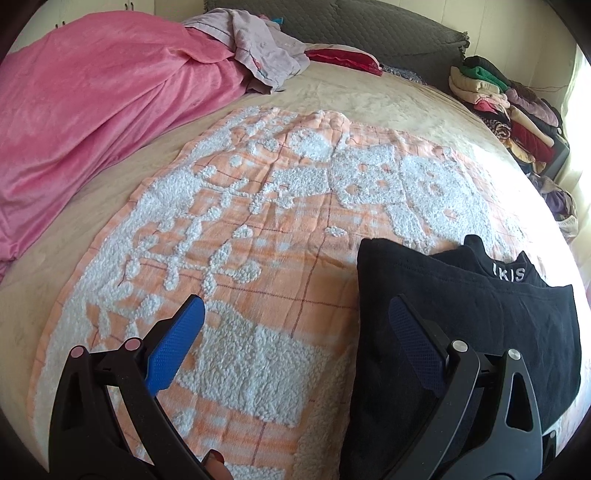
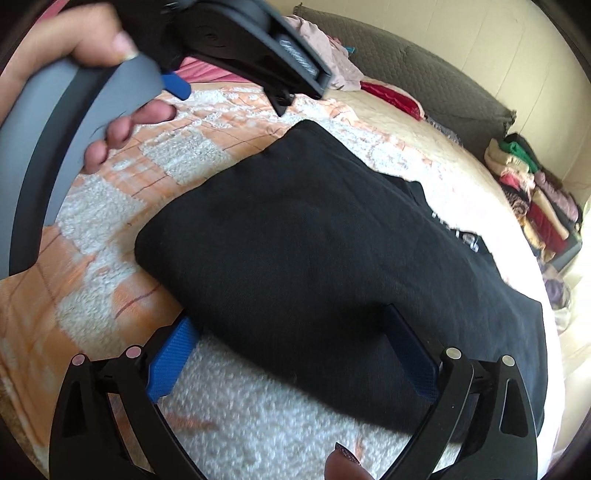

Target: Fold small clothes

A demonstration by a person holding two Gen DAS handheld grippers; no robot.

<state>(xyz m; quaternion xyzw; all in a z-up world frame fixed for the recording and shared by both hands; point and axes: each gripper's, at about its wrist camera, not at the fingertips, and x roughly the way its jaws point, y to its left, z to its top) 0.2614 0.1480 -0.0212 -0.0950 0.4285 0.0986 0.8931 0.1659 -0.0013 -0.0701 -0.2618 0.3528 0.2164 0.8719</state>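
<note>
Black garment [image 2: 314,236] folded on orange-white blanket [image 1: 229,258], bed. Left gripper [image 1: 295,328] spread wide, empty; right gripper [image 2: 291,350] spread wide at garment's near edge.

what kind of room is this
Most likely a bedroom: the work happens on a bed with a grey padded headboard, a pink blanket heaped along one side, and stacks of folded clothes by the wall. A black garment lies on it.

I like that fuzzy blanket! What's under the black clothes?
The black garment lies on the orange-and-white towel, spread over a beige bedcover. The towel's pattern beneath the garment is hidden.
</note>
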